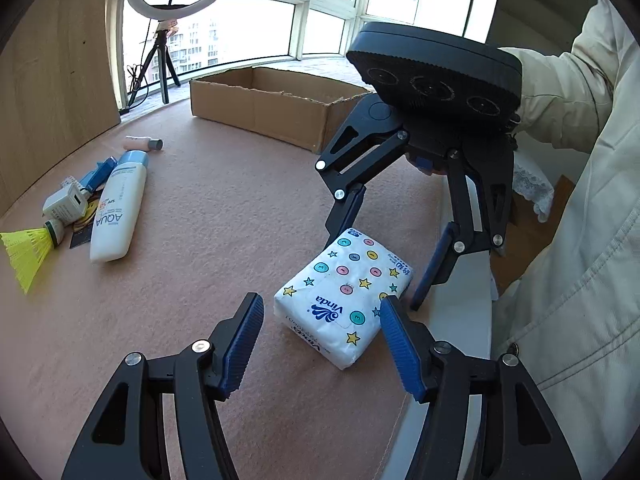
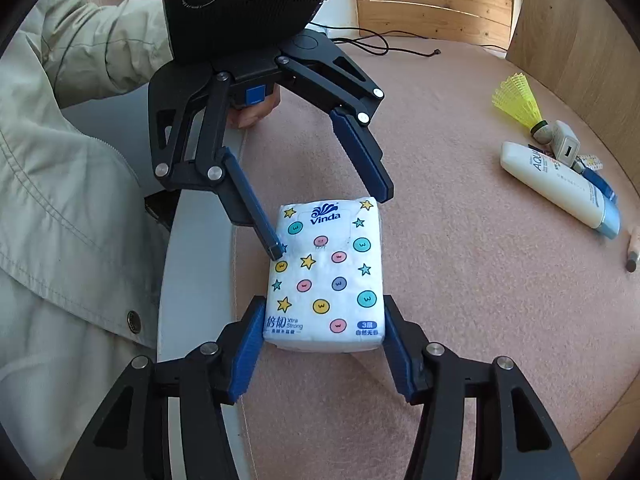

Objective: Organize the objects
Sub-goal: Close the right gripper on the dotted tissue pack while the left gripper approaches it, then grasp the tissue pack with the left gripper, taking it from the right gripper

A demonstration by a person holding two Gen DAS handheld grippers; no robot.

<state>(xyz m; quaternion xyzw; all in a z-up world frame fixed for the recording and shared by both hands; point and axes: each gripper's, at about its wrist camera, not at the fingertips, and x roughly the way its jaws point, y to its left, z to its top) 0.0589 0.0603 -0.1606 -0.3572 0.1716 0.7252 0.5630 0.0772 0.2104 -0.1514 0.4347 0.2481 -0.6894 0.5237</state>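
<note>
A white Vinda tissue pack [image 1: 346,294] with coloured dots and stars lies on the pink table cloth near the table's edge. It also shows in the right wrist view [image 2: 326,276]. My right gripper [image 2: 322,332] straddles the pack's near end, its blue pads at both sides; I cannot tell whether they press it. From the left wrist view the right gripper [image 1: 376,268] stands over the pack's far end. My left gripper [image 1: 320,336] is open, its right pad next to the pack. In the right wrist view the left gripper [image 2: 330,224] is open over the pack's far end.
An open cardboard box [image 1: 276,104] stands at the far side. At the left lie a white AQUA bottle [image 1: 118,206], a yellow shuttlecock [image 1: 28,252], a white charger [image 1: 66,202], a blue item and a small tube [image 1: 144,144]. A ring light on a tripod [image 1: 164,40] stands behind.
</note>
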